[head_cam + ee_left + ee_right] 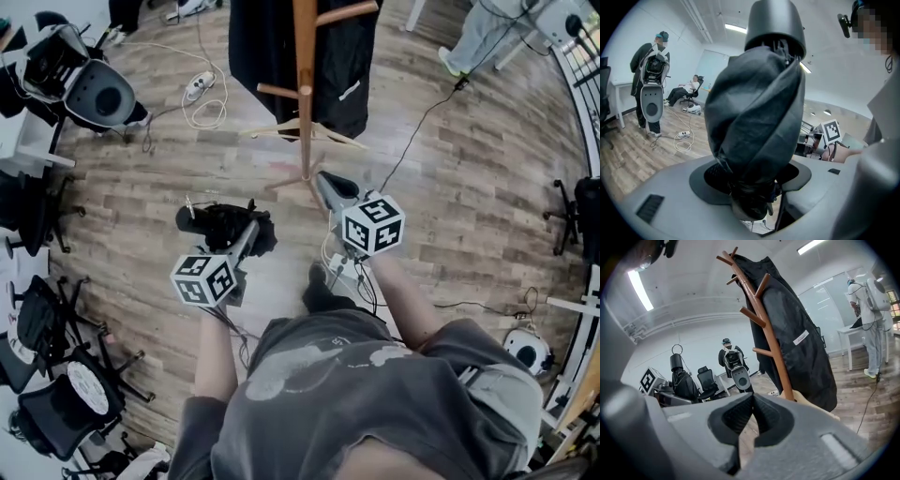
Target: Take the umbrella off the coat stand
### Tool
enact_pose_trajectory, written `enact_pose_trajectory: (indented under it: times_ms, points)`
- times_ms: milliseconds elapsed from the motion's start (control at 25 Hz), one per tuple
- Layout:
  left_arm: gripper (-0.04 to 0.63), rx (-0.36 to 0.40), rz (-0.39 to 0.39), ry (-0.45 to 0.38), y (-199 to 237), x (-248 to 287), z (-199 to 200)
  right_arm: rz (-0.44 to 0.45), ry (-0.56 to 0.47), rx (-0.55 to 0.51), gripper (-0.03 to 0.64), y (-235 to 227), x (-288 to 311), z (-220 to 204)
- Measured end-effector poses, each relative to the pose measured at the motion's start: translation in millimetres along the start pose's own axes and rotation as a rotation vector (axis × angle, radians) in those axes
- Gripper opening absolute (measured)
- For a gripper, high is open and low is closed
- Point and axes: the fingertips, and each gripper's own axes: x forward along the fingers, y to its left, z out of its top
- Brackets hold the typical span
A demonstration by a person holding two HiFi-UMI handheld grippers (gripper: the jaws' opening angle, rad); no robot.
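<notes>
Umbrella off the stand, in the left tongs

The folded black umbrella (754,117) is clear of the wooden coat stand (305,94) now, well apart from it, out to the person's left and low over the floor. The left tongs (752,192) are clamped on its lower end, the pads biting into the bunched canopy, with the handle (776,23) at the far end. The right tongs (752,413) are closed on nothing and aim at the stand, where a black coat (801,343) hangs. By the look of it this is a light thing. The fabric is soft and loose over a stiff core, so the cloth could slide or squash under the pads. I'd say the firmer hold is the rigid handle, or the shaft just below it.
</notes>
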Motion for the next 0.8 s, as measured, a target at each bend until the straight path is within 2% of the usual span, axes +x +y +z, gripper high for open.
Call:
enact_pose_trajectory:
  times_ms: [240,440,800]
  points:
    - [0.273,-0.065,0.033,-0.028,17.4,-48.4,-35.3,0.045,0.027,-0.056,-0.003,52.7,14.9,-13.5]
    - [0.273,-0.100,0.058,-0.043,12.6,-100.8,-68.2,0.099,0.061,-0.102,-0.003,112.9,2.8,-31.1]
    - [0.273,-0.084,0.058,-0.088,-20.9,-168.4,-106.1,0.131,0.035,-0.144,-0.003,179.3,-50.7,-46.1]
